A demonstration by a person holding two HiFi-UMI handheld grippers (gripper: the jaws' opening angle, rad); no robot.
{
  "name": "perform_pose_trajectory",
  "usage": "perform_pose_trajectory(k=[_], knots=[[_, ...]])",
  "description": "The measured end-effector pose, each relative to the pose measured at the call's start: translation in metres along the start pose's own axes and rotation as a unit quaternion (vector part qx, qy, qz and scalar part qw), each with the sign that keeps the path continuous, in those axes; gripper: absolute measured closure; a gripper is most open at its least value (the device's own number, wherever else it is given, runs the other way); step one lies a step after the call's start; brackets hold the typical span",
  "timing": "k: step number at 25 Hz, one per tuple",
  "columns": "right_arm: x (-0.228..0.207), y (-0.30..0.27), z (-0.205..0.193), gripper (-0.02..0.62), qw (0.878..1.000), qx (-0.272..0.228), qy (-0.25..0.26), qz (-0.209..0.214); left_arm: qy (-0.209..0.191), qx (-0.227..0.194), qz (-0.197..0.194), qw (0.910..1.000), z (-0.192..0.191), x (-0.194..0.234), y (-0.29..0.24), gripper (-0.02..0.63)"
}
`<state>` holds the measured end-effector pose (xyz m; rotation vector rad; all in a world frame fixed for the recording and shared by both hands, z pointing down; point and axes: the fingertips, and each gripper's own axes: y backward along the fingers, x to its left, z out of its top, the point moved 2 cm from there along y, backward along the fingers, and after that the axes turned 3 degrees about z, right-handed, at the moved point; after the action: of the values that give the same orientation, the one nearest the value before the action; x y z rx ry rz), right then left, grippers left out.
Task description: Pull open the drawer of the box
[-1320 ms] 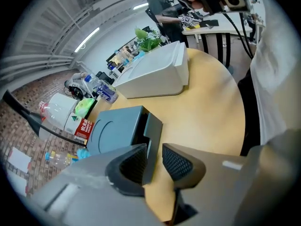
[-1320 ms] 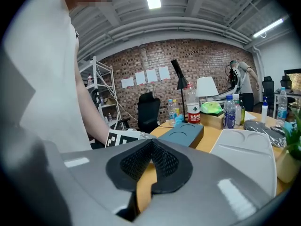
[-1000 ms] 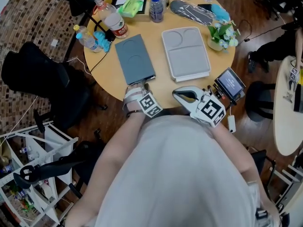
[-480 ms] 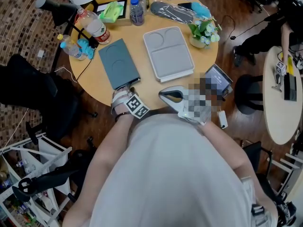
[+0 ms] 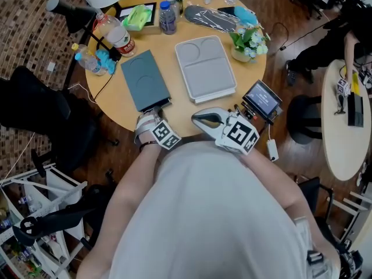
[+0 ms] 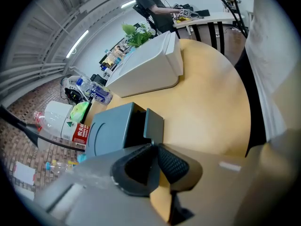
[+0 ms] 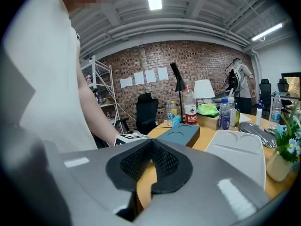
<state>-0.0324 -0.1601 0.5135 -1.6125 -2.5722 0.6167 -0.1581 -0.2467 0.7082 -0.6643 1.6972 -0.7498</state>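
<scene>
The left claw (image 6: 155, 148) has just been closing and now pinches the front panel (image 6: 154, 124) of the flat slate-blue box (image 5: 145, 80), left of centre on the round wooden table (image 5: 186, 110), so the pull itself seems yet to come; the right claw (image 7: 151, 147) is closed and empty.

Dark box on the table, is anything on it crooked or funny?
Yes. The drawer front at the near end of the dark box sticks out slightly, with a dark gap behind it. The left gripper has just been closing its jaws on that panel's lower edge.
</scene>
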Motion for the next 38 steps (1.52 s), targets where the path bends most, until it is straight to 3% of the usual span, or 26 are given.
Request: perform_pose_trajectory(k=[13,38], knots=[[0.007,0.028,-0.005,0.595,1.0,-0.028,-0.008,0.013,0.022,0.023,-0.055,0.998,0.003,-0.039,0.029,0.567],[0.05,0.073,-0.021,0.596,0.993,-0.004,0.036,0.112,0.092,0.061,-0.105,0.9883,0.006,-0.127,0.092,0.565]])
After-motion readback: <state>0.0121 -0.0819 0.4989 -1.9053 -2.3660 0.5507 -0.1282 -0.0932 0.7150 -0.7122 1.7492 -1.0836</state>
